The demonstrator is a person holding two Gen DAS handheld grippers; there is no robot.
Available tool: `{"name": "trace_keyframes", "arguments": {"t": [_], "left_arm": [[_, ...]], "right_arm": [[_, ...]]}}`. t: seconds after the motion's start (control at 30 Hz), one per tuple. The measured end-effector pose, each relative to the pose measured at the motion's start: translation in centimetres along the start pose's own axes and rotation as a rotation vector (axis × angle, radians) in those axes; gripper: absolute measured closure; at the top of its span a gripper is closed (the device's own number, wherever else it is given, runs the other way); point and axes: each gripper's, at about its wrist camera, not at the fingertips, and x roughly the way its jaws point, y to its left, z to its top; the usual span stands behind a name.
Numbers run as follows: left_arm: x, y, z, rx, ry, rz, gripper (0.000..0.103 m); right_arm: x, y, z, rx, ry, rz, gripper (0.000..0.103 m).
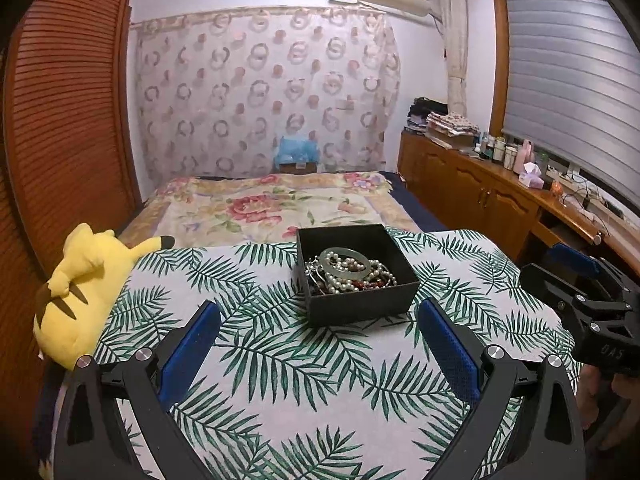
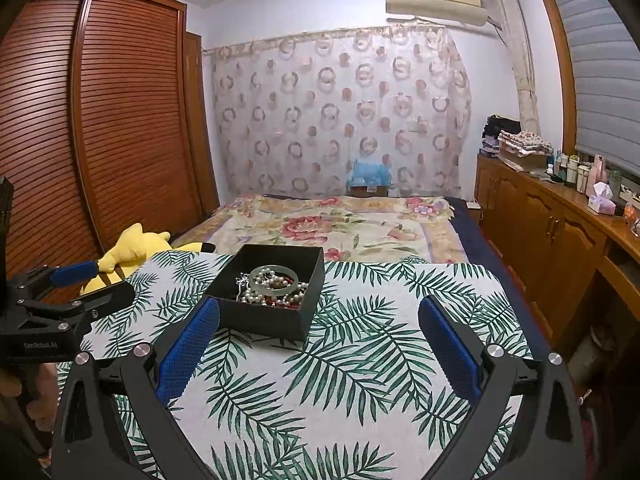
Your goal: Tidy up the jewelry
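Note:
A black open box [image 1: 360,304] stands on the leaf-print cloth [image 1: 280,360]. It holds a tangle of jewelry: a pale green bangle [image 1: 345,267], pearl strands [image 1: 340,284], red beads and a silver chain. My left gripper [image 1: 320,316] is open and empty, just short of the box. In the right wrist view the box [image 2: 264,320] with its bangle [image 2: 275,278] sits left of centre. My right gripper [image 2: 320,312] is open and empty, its left finger beside the box's near corner. Each gripper shows in the other's view: the right [image 1: 576,280], the left [image 2: 92,280].
A yellow plush toy [image 1: 84,284] lies at the cloth's left edge, also in the right wrist view [image 2: 136,250]. A floral bedspread [image 1: 264,204] lies beyond. A wooden wardrobe [image 1: 60,120] stands at the left, a wooden cabinet [image 1: 480,188] with bottles at the right.

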Motion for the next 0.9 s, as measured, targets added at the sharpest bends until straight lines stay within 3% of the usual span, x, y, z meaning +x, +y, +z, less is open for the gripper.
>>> {"name": "trace_keyframes", "arguments": {"t": [0.9], "left_arm": [[-0.37, 0.13, -0.31, 0.001, 0.002, 0.003, 0.008]], "right_arm": [[-0.22, 0.16, -0.15, -0.002, 0.001, 0.001, 0.003]]}}
